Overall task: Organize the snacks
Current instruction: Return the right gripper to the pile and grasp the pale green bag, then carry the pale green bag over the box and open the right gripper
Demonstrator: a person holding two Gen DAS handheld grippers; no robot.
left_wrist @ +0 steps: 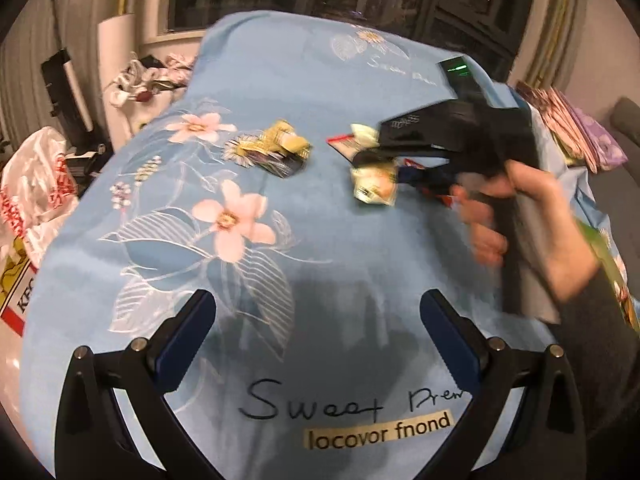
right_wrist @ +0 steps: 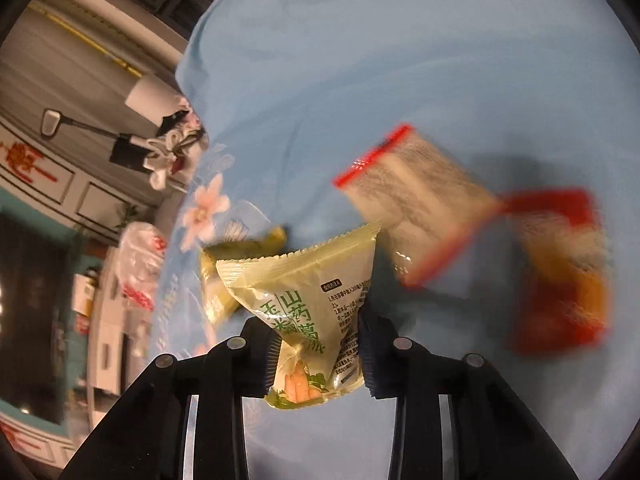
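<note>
The right gripper (right_wrist: 318, 344) pinches a pale yellow-green snack packet (right_wrist: 304, 300) (crumpled, green Chinese characters, carrot picture) above the blue floral cloth (right_wrist: 360, 60). The left gripper (left_wrist: 318, 312) hangs spread and empty over the cloth's script "Sweet" and a label reading "locovor fnond".

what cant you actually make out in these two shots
- Red-edged packets: motion blur in the right wrist view smears their print.
- Packets under the right gripper, left wrist view: the gripper body and hand cover them, blurred.
- Pale green packet: fingers hide its lower sides.
- Cloth lettering: cut off by the left gripper finger.
</note>
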